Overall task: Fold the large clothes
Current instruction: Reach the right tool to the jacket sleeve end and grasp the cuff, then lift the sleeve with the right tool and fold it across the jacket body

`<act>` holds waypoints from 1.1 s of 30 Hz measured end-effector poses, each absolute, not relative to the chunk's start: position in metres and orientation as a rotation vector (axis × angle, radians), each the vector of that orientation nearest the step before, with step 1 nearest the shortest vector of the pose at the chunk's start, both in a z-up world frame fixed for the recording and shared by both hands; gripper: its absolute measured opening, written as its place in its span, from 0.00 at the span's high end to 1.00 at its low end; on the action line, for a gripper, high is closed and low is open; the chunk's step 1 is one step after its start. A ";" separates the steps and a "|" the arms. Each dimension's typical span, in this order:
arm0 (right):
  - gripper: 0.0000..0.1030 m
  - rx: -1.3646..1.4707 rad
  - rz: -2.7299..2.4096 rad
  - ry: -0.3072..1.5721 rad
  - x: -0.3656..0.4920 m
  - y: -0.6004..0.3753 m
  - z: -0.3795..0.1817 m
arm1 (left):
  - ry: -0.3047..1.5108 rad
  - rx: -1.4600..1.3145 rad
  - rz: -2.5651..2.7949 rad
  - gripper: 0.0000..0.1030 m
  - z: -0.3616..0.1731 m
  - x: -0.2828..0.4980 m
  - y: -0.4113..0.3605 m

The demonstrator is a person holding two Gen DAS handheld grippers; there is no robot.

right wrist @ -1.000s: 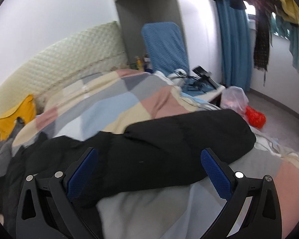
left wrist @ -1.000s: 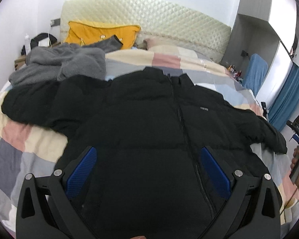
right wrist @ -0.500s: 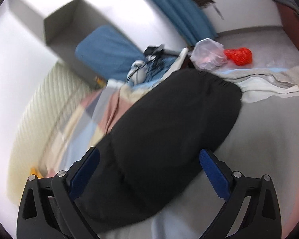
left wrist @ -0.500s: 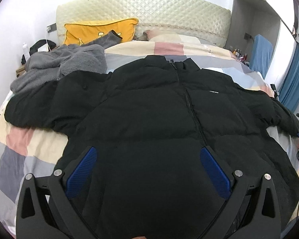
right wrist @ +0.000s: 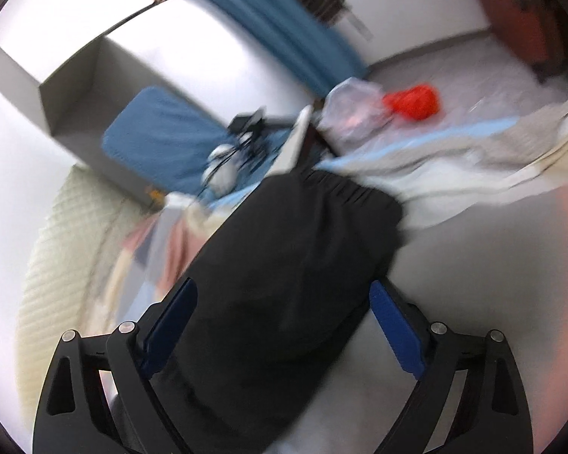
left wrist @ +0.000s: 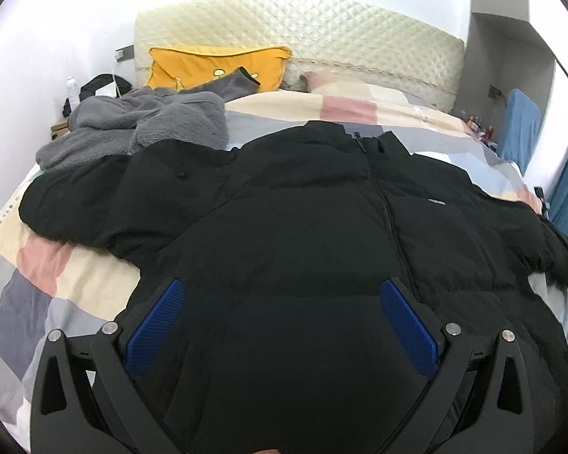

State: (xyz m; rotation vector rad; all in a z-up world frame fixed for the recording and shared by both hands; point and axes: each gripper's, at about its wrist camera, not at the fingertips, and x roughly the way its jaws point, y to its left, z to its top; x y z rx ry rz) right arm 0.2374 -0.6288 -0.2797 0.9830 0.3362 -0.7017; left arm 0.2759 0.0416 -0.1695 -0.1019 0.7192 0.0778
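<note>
fleece [left wrist: 140,125]: grey, heaped at bed's [left wrist: 56,283] far left | pillow [left wrist: 216,66]: yellow, at headboard | jacket [left wrist: 303,246]: black, spread flat on bed, zipped | left gripper [left wrist: 280,329]: spread above hem, pinching nothing | right gripper [right wrist: 282,325]: jaws closing, sleeve [right wrist: 295,265] between pads, no press visible

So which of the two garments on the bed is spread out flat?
The black puffer jacket; the grey fleece garment lies bunched in a heap beside its sleeve.
</note>
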 end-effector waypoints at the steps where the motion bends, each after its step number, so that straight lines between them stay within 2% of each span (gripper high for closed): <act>1: 0.11 0.967 -0.728 0.341 0.236 -0.628 -0.278 | 0.719 -0.114 0.077 0.00 -0.170 0.277 0.043; 9: 0.11 0.830 -0.921 0.376 0.236 -0.623 -0.273 | 0.769 -0.144 0.092 0.00 -0.180 0.286 0.043; 19: 0.09 0.850 -0.978 0.335 0.230 -0.622 -0.276 | 0.835 -0.157 0.084 0.00 -0.193 0.293 0.037; 21: 0.06 0.839 -0.935 0.370 0.241 -0.624 -0.281 | 0.845 -0.154 0.077 0.00 -0.196 0.293 0.034; 26: 0.06 0.967 -0.639 0.283 0.259 -0.624 -0.298 | 0.855 -0.151 0.079 0.00 -0.199 0.295 0.033; 33: 0.06 0.983 -0.454 0.302 0.291 -0.620 -0.313 | 0.866 -0.174 0.091 0.00 -0.200 0.294 0.037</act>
